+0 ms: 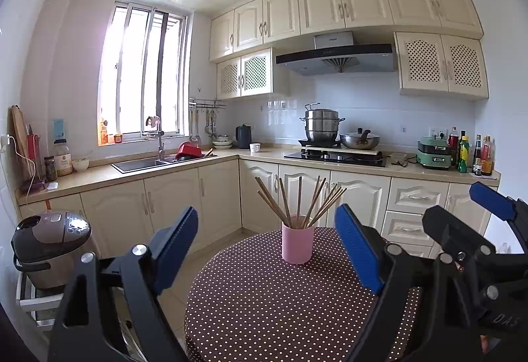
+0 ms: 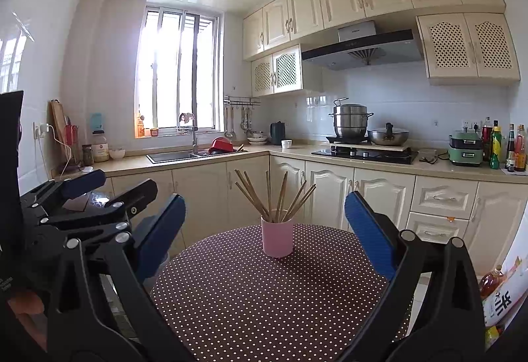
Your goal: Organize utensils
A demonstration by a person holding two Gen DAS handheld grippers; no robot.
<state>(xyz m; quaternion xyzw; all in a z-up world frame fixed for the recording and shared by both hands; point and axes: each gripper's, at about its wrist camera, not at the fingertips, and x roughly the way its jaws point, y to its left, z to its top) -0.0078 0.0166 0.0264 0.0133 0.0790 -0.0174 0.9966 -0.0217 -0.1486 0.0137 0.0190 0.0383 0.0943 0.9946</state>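
A pink cup (image 1: pixel 297 244) (image 2: pixel 277 240) stands upright near the far side of a round table (image 1: pixel 264 312) (image 2: pixel 264 312) covered in a brown polka-dot cloth. Several wooden chopsticks (image 1: pixel 298 203) (image 2: pixel 274 197) fan out of it. My left gripper (image 1: pixel 267 250) is open over the near part of the table, short of the cup, with nothing between its blue pads. Beside it, my right gripper (image 2: pixel 265 230) is also open and empty. Each gripper shows in the other's view: the right gripper (image 1: pixel 448 202) at the right edge, the left gripper (image 2: pixel 128 180) at the left edge.
A rice cooker (image 1: pixel 49 246) stands low on the left of the table. Behind runs an L-shaped counter with a sink (image 1: pixel 142 164), a stove with pots (image 1: pixel 333 154) and bottles (image 1: pixel 475 154). A bag with a bottle (image 2: pixel 495 289) sits at the right.
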